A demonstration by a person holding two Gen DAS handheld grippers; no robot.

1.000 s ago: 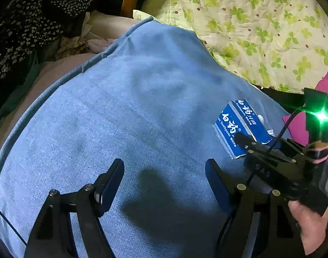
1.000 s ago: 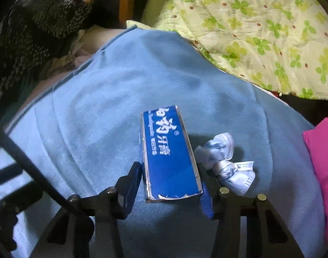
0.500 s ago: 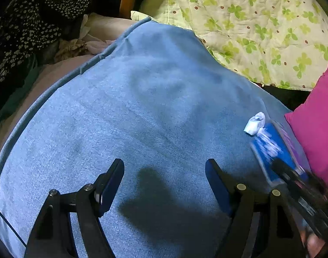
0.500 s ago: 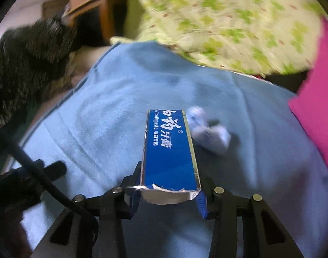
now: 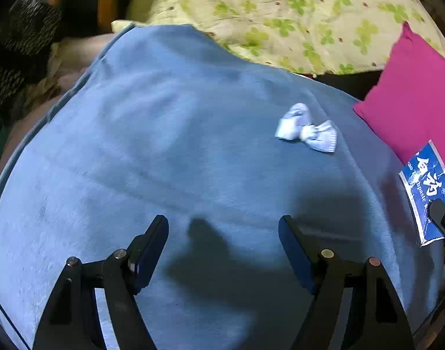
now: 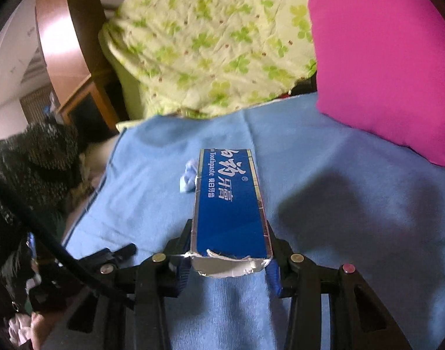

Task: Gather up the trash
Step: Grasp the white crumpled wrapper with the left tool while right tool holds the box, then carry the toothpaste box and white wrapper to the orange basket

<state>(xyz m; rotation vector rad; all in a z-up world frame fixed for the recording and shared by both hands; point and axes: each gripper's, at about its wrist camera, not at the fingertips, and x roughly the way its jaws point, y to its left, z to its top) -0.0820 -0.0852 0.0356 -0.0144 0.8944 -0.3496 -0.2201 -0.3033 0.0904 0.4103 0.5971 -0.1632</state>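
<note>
My right gripper (image 6: 227, 262) is shut on a blue toothpaste box (image 6: 231, 204) and holds it lifted above the blue blanket (image 6: 339, 204). The box also shows at the right edge of the left wrist view (image 5: 427, 189). A crumpled white-blue tissue (image 5: 307, 128) lies on the blanket (image 5: 164, 145), ahead and to the right of my left gripper (image 5: 222, 248), which is open and empty. In the right wrist view the tissue (image 6: 189, 179) peeks out from behind the box's left side.
A magenta pillow (image 5: 412, 93) lies at the right, also in the right wrist view (image 6: 383, 58). A green clover-print quilt (image 5: 281, 8) is bunched at the back. Dark speckled clothing (image 5: 21, 38) and a wooden headboard (image 6: 62, 43) are at the left.
My right gripper closed on the toothpaste box and lifted it up and to the right off the blanket. The tissue stays on the blanket. My left gripper shifted right, still open.
</note>
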